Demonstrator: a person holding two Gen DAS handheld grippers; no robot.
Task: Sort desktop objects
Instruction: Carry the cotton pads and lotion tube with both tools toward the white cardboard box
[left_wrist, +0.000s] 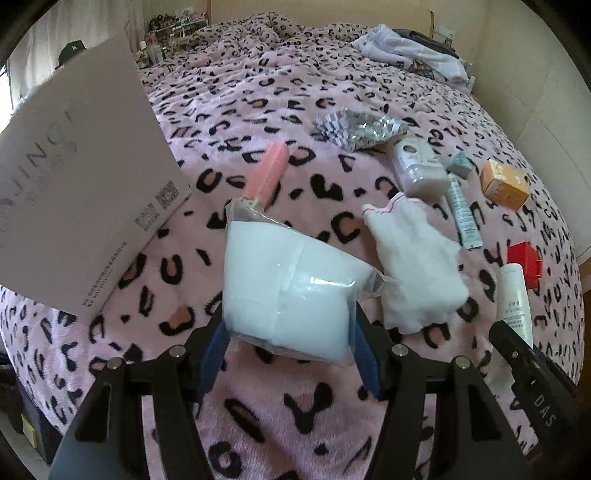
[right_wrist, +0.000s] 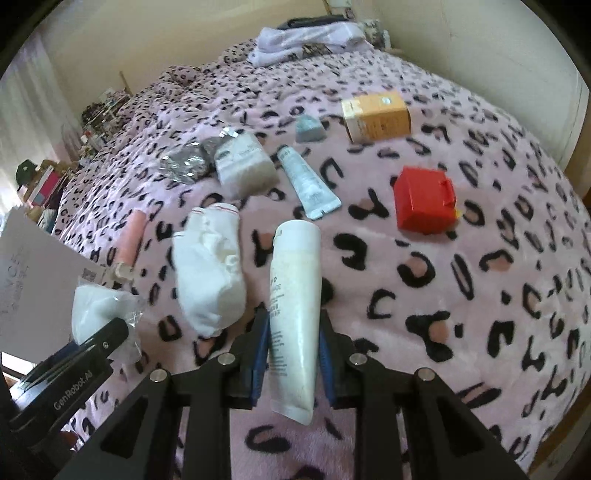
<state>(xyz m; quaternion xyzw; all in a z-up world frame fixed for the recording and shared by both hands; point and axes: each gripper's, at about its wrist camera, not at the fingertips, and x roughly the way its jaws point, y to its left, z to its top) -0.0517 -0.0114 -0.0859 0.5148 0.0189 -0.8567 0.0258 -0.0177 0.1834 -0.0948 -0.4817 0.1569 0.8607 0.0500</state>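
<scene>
Inspection covered a bed (left_wrist: 332, 92) under a plush pink leopard-print blanket (right_wrist: 461, 314), with sorting items spread across it.

At far left stood a large pale cardboard box (left_wrist: 81, 177), tilted, printed with lettering and code squares; its interior was not visible and its left part was cut off by the frame edge. Beside it lay a pink ribbed cylindrical item (left_wrist: 267, 173), its near end hidden behind the held packet.

The left claw (left_wrist: 290, 332) was clamped on a clear plastic packet (left_wrist: 291, 288) holding soft white folded pads; the blue pads pressed both sides, and the packet hung clear of the blanket. Just right of it lay a crumpled white cloth (left_wrist: 417, 266) with a thin red-stitched edge, fluffy in texture.

Farther back sat a crinkled silver foil wrapper (left_wrist: 362, 127), its contents indiscernible, touching a whitish soft pack (left_wrist: 417, 166). Next came a slim pale tube (left_wrist: 461, 214), a small grey-blue wedge-shaped object (right_wrist: 309, 128) whose nature could not be determined, and an orange carton (right_wrist: 376, 116), closed.

The right claw (right_wrist: 293, 347) was shut on a smooth white squeeze tube (right_wrist: 295, 314), gripped across its lower body with the crimped end toward the camera; print on it was illegible. A red folded box (right_wrist: 423, 201), closed, lay to the right. White clothing (right_wrist: 306, 38) was heaped at the bed's far end.
</scene>
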